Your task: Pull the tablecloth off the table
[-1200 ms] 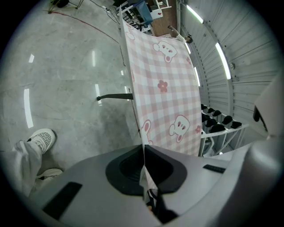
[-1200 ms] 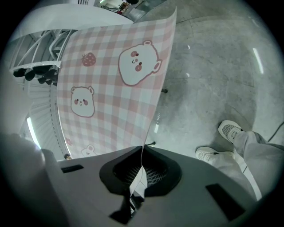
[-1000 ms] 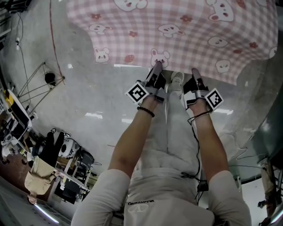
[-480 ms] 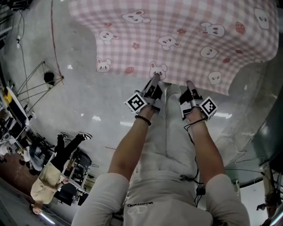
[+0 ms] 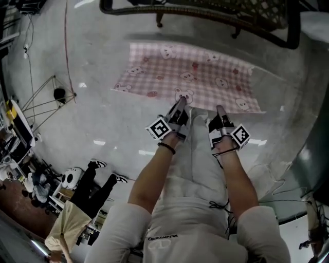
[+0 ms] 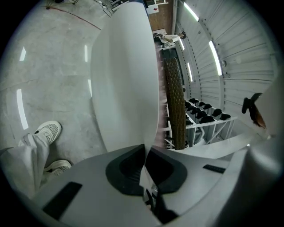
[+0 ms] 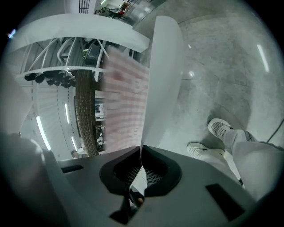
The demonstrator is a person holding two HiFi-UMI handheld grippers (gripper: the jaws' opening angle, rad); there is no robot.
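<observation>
Holding the cloth (image 5: 195,77) by its near hem w/ both grippers; it's off the table (image 5: 247,10), spread low over the floor (image 5: 103,123) in front of it. Can't tell if the far edge touches down.

On the left gripper (image 5: 180,102) the fingers (image 6: 126,167) are together, pinching a thin bit of hem. That bite looks shallow, so a hard tug could slip it & drop that side.

In the middle, the far edge looks near a table leg (image 5: 160,21) and may snag if I drag back.

The right gripper (image 5: 220,109) has the same tight, thin pinch and the same slip risk. My shoes (image 7: 219,128) sit just under the hem, so I could tread on it.
</observation>
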